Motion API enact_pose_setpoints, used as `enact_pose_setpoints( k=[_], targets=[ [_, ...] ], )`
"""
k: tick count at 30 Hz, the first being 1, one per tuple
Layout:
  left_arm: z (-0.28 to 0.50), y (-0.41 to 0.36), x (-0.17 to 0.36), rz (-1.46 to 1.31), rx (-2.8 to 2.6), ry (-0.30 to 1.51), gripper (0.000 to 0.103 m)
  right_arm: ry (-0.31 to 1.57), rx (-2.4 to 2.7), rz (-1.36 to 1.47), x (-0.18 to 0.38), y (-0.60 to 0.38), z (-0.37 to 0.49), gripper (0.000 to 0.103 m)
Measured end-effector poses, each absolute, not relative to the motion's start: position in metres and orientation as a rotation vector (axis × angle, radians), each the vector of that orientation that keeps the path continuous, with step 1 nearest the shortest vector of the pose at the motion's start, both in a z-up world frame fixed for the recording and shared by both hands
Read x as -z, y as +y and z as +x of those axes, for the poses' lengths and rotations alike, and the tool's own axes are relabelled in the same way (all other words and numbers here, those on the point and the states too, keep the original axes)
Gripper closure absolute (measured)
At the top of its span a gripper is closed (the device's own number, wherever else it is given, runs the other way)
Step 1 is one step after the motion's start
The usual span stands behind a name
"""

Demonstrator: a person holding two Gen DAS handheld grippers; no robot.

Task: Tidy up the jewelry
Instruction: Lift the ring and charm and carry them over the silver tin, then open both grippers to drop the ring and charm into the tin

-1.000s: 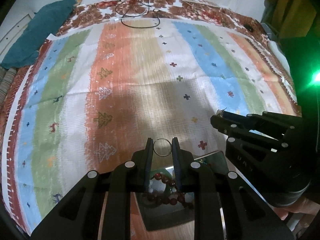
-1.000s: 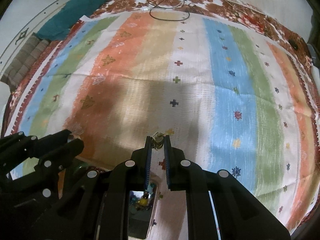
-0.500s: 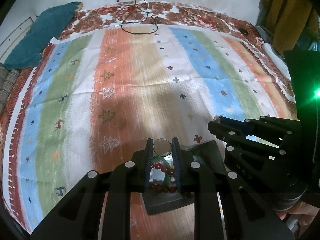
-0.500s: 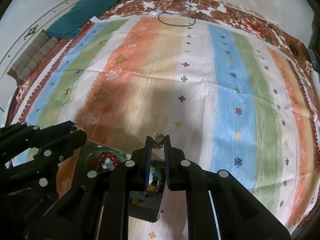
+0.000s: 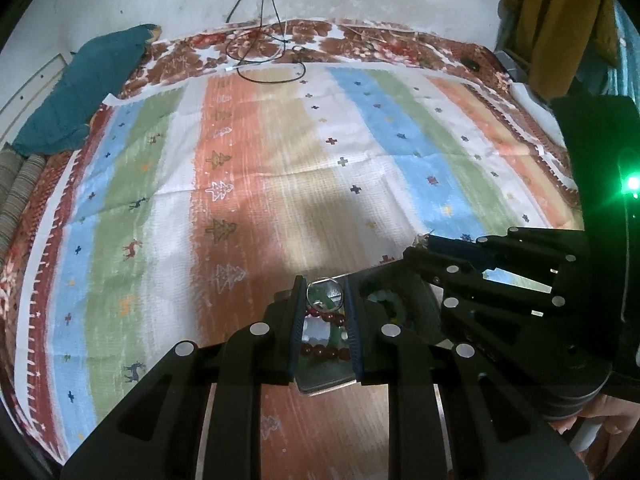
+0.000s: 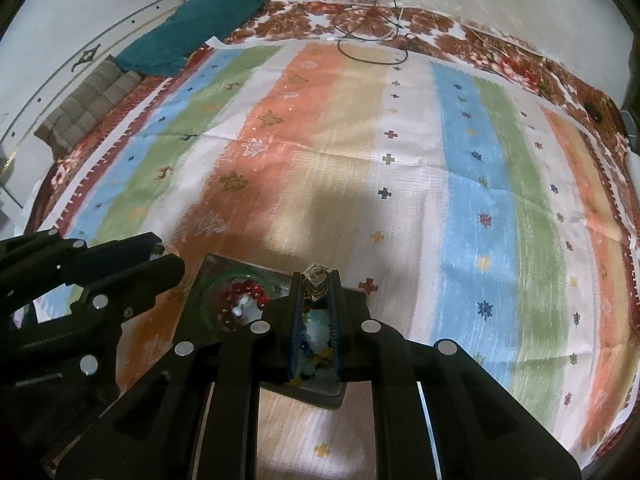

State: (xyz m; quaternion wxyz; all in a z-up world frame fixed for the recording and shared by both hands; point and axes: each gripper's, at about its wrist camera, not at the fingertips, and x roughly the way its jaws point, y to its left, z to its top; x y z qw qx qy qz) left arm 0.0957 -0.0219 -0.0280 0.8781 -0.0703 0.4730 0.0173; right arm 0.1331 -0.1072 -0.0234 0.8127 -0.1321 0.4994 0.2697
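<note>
Gripping a thin metal ring at its tips, the left gripper, right gripper clamped on a small gold trinket, both above a tray of beads on the striped cloth.

Bed covered by a striped cloth in blue, green, white, orange and tan bands, printed with small trees, deer and crosses. Beneath it, a red-brown floral sheet showing along the far edge. On the cloth near the bottom, a dark tray with beaded jewelry inside. At the far edge, a looped black cable. At the far left corner, a teal folded blanket beside striped cushions.
</note>
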Motion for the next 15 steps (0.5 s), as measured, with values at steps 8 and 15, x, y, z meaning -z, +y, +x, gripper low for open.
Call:
enact_pose_setpoints(
  k=[8, 15],
  targets=[
    [0.084, -0.025, 0.022, -0.153, -0.015, 0.965, 0.085, 1.063, -0.596, -0.269, 0.020, -0.114, 0.119, 0.090],
    [0.087, -0.022, 0.023, -0.172, -0.016, 0.968, 0.082, 1.070, -0.590, -0.278, 0.021, -0.112, 0.120, 0.079]
  ],
)
